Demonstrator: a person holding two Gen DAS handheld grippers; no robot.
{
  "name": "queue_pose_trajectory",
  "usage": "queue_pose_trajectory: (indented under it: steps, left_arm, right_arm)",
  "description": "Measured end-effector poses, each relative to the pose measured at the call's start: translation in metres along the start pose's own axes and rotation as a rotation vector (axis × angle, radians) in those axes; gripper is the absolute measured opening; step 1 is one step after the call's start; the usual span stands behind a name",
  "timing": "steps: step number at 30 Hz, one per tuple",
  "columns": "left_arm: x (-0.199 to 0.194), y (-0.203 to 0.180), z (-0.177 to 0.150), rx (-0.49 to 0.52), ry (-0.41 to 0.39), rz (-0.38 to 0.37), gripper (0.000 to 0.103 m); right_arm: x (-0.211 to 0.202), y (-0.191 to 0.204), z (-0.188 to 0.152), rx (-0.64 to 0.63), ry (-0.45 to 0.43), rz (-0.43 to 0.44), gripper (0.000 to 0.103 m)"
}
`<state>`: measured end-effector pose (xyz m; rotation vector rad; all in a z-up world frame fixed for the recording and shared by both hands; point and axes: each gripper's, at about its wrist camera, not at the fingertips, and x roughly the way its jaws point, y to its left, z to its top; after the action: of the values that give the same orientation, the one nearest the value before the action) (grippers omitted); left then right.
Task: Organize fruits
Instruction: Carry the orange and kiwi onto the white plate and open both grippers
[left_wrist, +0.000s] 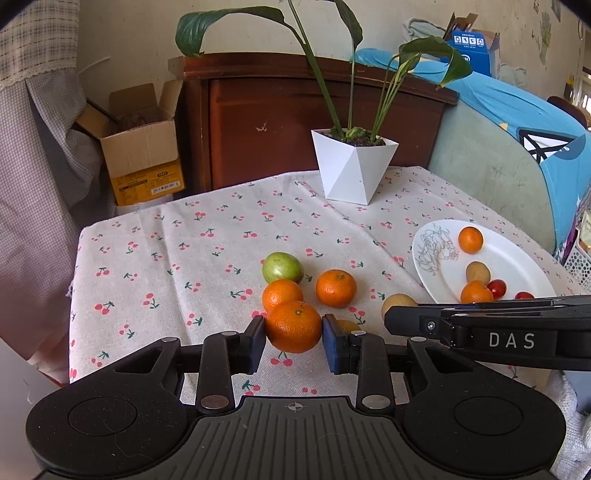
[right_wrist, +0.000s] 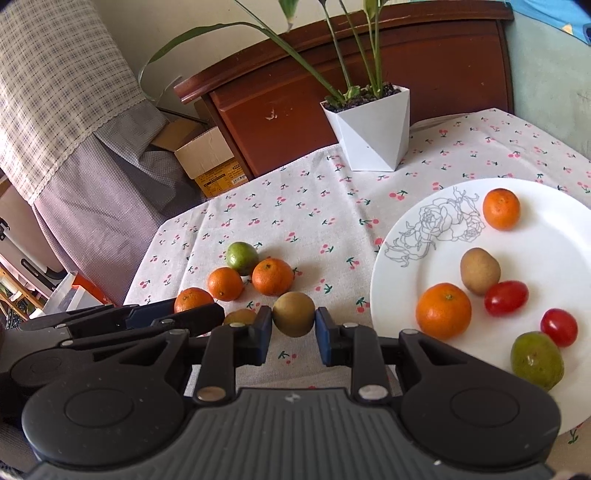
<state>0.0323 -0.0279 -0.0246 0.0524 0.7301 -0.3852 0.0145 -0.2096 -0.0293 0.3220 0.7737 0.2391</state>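
My left gripper (left_wrist: 294, 338) is shut on a mandarin (left_wrist: 293, 326) and holds it just above the cherry-print tablecloth. My right gripper (right_wrist: 293, 334) is shut on a brown kiwi (right_wrist: 293, 314). On the cloth lie two more mandarins (left_wrist: 336, 288) (left_wrist: 282, 294), a green fruit (left_wrist: 282, 267) and another brown kiwi (right_wrist: 240, 317). The white plate (right_wrist: 554, 240) at the right holds two mandarins (right_wrist: 443, 310) (right_wrist: 501, 208), a kiwi (right_wrist: 480, 270), two cherry tomatoes (right_wrist: 506, 298) and a green fruit (right_wrist: 536, 360).
A white faceted pot (left_wrist: 351, 166) with a tall leafy plant stands at the back of the table. Behind it is a brown wooden headboard (left_wrist: 295, 110). A cardboard box (left_wrist: 144, 147) sits off the table's left. A blue cushion (left_wrist: 517, 129) lies right.
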Motion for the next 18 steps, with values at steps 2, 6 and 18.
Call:
queue_pose_trajectory:
  steps: [2, 6, 18]
  left_arm:
    - [-0.001, -0.003, 0.001, 0.003, -0.005, -0.003, 0.030]
    - [-0.003, -0.010, 0.005, 0.002, -0.018, -0.012, 0.030]
    - [-0.004, -0.042, 0.021, -0.008, -0.052, -0.083, 0.030]
  right_arm:
    - [-0.002, -0.001, 0.001, 0.001, -0.007, -0.002, 0.026]
    - [-0.010, -0.005, 0.005, 0.012, -0.029, -0.002, 0.026]
    - [-0.052, -0.041, 0.027, 0.100, -0.157, -0.066, 0.026]
